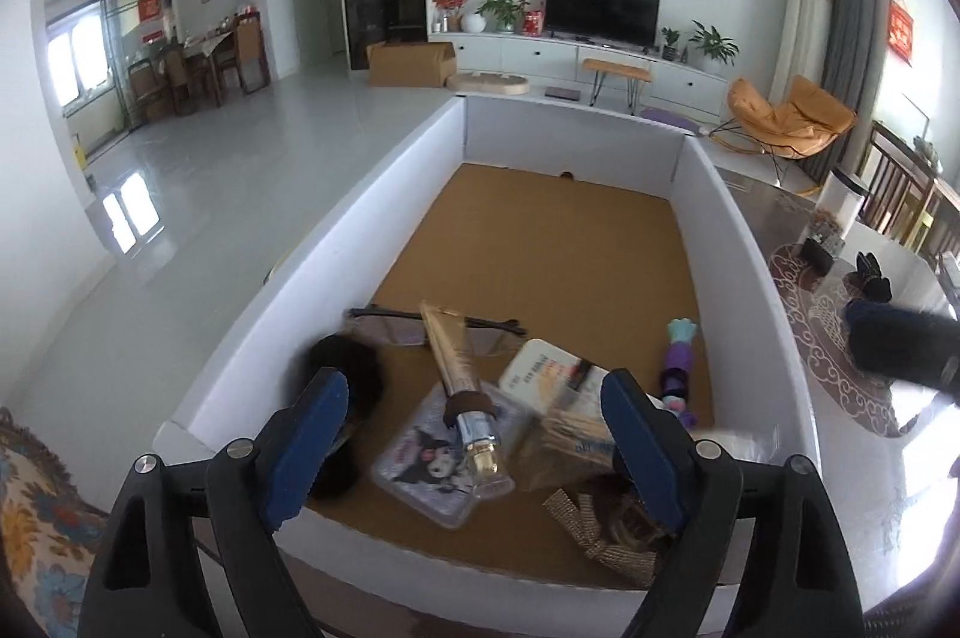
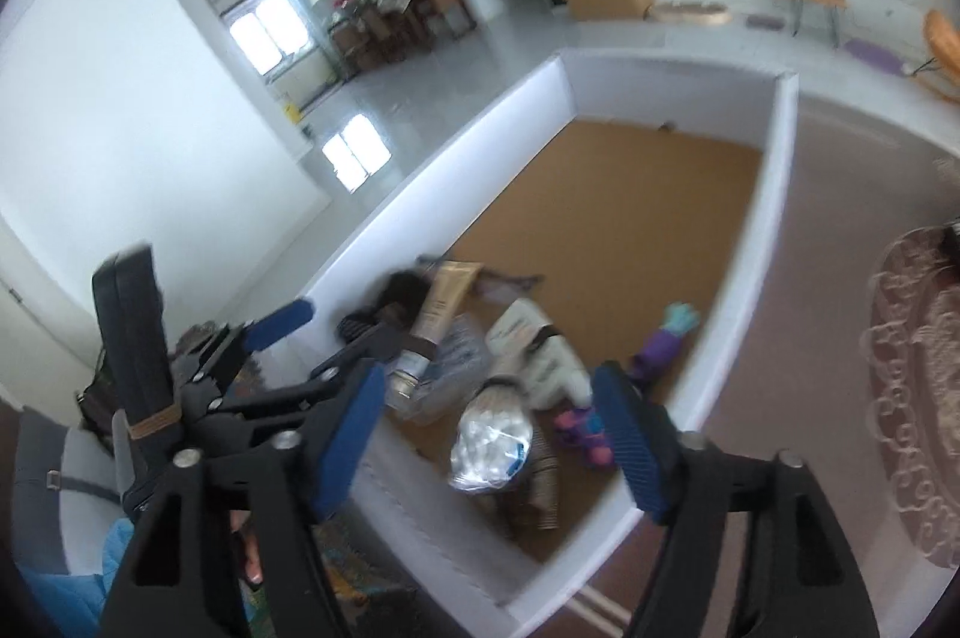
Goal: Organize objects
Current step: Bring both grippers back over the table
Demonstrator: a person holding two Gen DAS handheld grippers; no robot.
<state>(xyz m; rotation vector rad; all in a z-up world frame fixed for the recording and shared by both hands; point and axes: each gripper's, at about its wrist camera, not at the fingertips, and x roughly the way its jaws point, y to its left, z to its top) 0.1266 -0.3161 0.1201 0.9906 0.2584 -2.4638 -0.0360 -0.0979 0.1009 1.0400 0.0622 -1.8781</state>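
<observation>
A white-walled box (image 1: 384,194) with a brown cardboard floor holds several objects at its near end. In the left wrist view: a gold tube (image 1: 456,368), glasses (image 1: 396,326), a black furry thing (image 1: 348,368), a clear cartoon case (image 1: 420,458), a white packet (image 1: 540,368), a purple doll (image 1: 678,368) and a woven bow (image 1: 588,518). My left gripper (image 1: 474,410) is open and empty above them. My right gripper (image 2: 489,398) is open and empty over a bag of cotton balls (image 2: 492,446). The left gripper (image 2: 288,332) also shows there, by the box's left wall (image 2: 420,194).
The box stands on a table with a patterned round mat (image 1: 840,338) to the right, where small dark items (image 1: 870,272) sit. A dark fuzzy sleeve (image 1: 900,344) reaches in from the right. A floral cloth (image 1: 36,518) lies at the lower left. The living room floor lies beyond.
</observation>
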